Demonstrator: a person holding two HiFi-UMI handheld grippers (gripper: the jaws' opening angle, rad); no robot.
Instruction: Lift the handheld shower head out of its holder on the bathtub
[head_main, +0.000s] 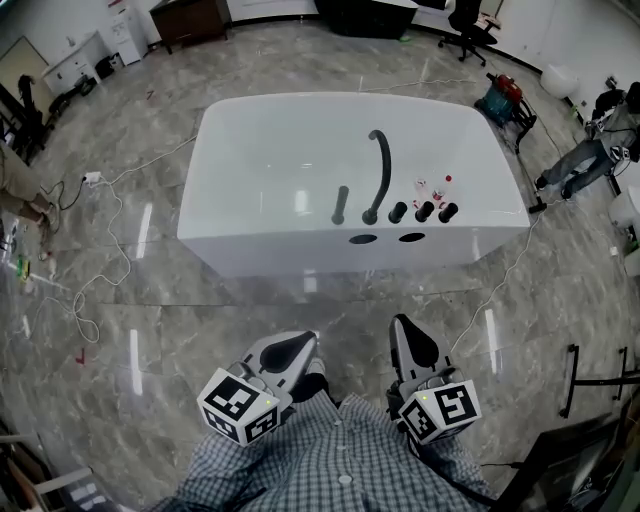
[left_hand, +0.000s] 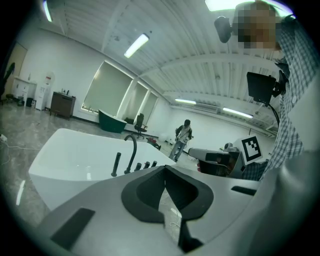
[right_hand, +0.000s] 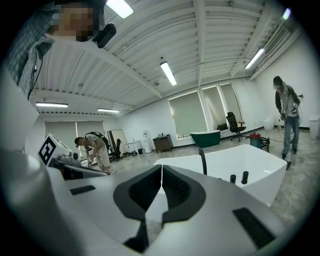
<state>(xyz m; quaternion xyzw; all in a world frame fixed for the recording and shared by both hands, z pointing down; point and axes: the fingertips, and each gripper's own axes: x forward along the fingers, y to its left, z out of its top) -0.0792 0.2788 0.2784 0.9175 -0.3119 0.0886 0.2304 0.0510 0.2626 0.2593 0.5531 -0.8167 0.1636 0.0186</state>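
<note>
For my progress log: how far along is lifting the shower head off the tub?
Done: nothing yet; the handheld shower head stands upright on the bathtub rim. In hand: nothing; the left gripper and right gripper are shut, empty, and short of the bathtub. Left: reach the shower head, grip it, lift it out.

Glossy grey marble floor (head_main: 200, 320), white bathtub (head_main: 300, 245) standing on it in the middle, white cable (head_main: 150, 160) running left from it to a power strip (head_main: 93, 177), office chair (head_main: 470, 25) and dark cabinet (head_main: 190, 18) far behind
</note>
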